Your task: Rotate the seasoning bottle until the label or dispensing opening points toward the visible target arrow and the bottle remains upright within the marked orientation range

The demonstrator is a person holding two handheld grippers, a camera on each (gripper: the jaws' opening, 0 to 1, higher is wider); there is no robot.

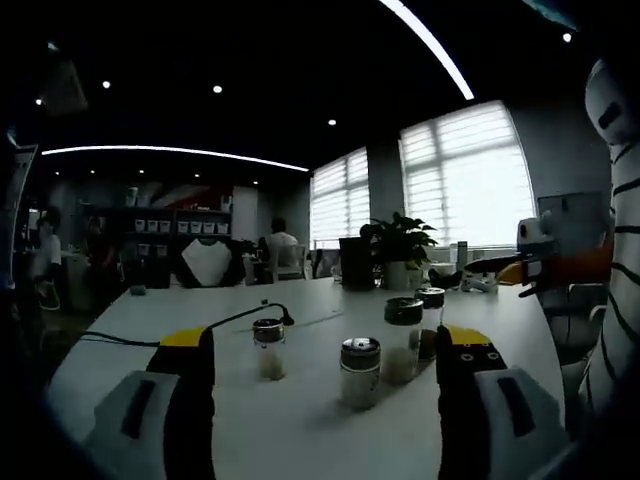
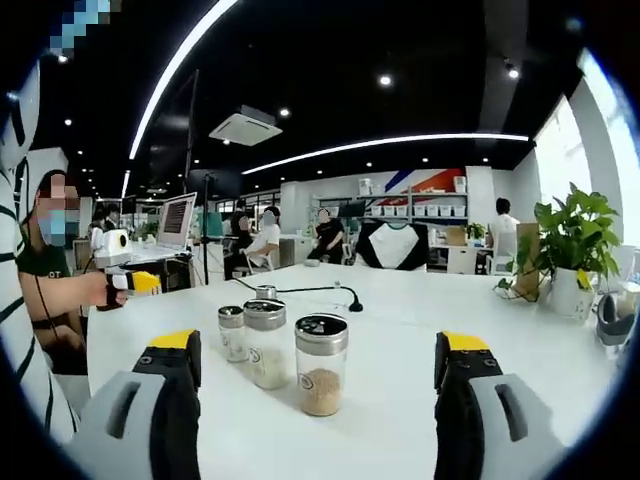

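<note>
Item: seasoning bottles, four, glass with metal lids, all upright on a white tabletop [image 1: 300,410].

Left gripper view: left tongs [image 1: 325,365] released, jaws spread wide, hovering above the tabletop with nothing between them. Bottles stand ahead in the gap: small bottle [image 1: 268,348] at 11 o'clock from the nearest bottle [image 1: 359,372]; tall bottle [image 1: 403,339] at 1 o'clock from it, with a fourth bottle [image 1: 431,310] just behind. A black cable [image 1: 215,322] trails across the tabletop at 10 o'clock. A potted plant [image 1: 398,248] stands at the far edge. The right tongs [image 1: 528,272] enter at 3 o'clock (orange-tipped; I cannot tell their state from here).

Right gripper view: right tongs [image 2: 318,365] released, jaws wide apart, gripping nothing. The nearest bottle [image 2: 321,365], holding tan granules, stands between the jaws, touching neither. Two more bottles sit at its 10 o'clock. Seated people [image 2: 262,240] are in the background.
</note>
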